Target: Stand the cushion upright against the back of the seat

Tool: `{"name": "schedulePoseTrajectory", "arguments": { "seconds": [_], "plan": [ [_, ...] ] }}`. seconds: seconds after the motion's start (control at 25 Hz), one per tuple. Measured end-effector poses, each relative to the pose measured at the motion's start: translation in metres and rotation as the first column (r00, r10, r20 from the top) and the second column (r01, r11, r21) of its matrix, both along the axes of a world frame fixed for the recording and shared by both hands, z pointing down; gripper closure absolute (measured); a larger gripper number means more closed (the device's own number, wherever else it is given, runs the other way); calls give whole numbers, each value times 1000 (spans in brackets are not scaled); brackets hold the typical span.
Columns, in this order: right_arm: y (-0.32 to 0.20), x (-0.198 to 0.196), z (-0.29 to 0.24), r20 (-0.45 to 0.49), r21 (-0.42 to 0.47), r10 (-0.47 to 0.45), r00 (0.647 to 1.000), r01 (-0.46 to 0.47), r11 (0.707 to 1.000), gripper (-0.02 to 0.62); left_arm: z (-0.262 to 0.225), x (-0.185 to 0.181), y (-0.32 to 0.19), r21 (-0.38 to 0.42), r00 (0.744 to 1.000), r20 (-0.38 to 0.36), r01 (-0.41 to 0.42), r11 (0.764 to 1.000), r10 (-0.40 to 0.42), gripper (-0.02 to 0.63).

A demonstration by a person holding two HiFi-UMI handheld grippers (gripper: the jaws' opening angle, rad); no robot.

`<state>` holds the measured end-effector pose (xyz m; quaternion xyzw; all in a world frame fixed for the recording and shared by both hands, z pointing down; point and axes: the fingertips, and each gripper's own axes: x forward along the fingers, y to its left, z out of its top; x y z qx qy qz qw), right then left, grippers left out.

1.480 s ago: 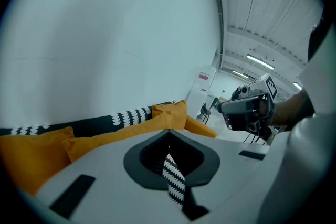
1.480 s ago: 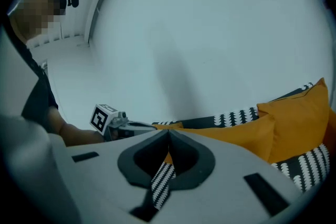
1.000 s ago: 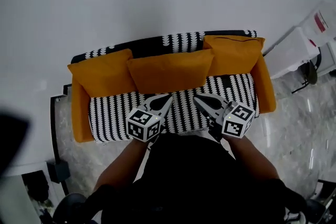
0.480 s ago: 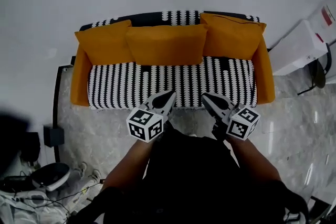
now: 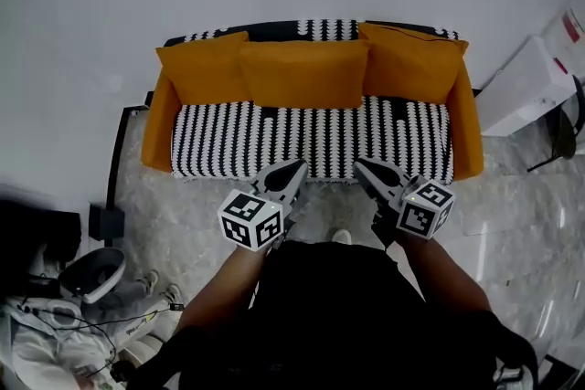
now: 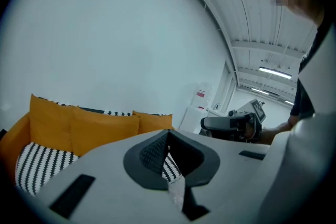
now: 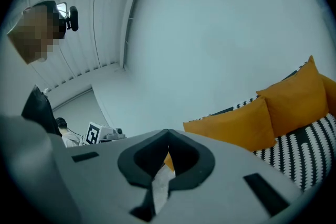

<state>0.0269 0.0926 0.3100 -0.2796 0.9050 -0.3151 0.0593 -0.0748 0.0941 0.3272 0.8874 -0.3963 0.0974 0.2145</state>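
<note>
Three orange cushions stand upright against the back of the black-and-white patterned sofa [image 5: 311, 142]: the left cushion [image 5: 199, 68], the middle cushion [image 5: 303, 74] and the right cushion [image 5: 409, 61]. My left gripper [image 5: 294, 167] and my right gripper [image 5: 362, 165] hover side by side just in front of the seat's front edge, both shut with nothing between the jaws. The left gripper view shows the cushions [image 6: 100, 128] beyond its closed jaws. From the right gripper view the same cushions [image 7: 247, 123] sit off to the right.
The sofa has orange armrests [image 5: 160, 123] at both ends and stands against a pale wall. A white cabinet [image 5: 535, 87] is at the right. Cables and a round white device [image 5: 91, 274] lie on the marble floor at lower left.
Both grippers have drawn back from over the seat to in front of the sofa's edge. The view has pulled away, so the sofa now sits farther off and floor shows before it.
</note>
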Motion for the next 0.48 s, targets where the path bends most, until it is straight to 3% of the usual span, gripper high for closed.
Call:
{"name": "schedulePoseTrajectory", "arguments": {
  "seconds": [0.2,0.48],
  "plan": [
    [20,-15,-7,-34,49,16,999,-15,999,560,-20,-12,15,50,1000,-16,-21,999,22,589],
    [48,-73,-9,-154,102,81,985,-66,993,560,-23,-74,34,53,999,28,-44,998,43,589]
  ]
}}
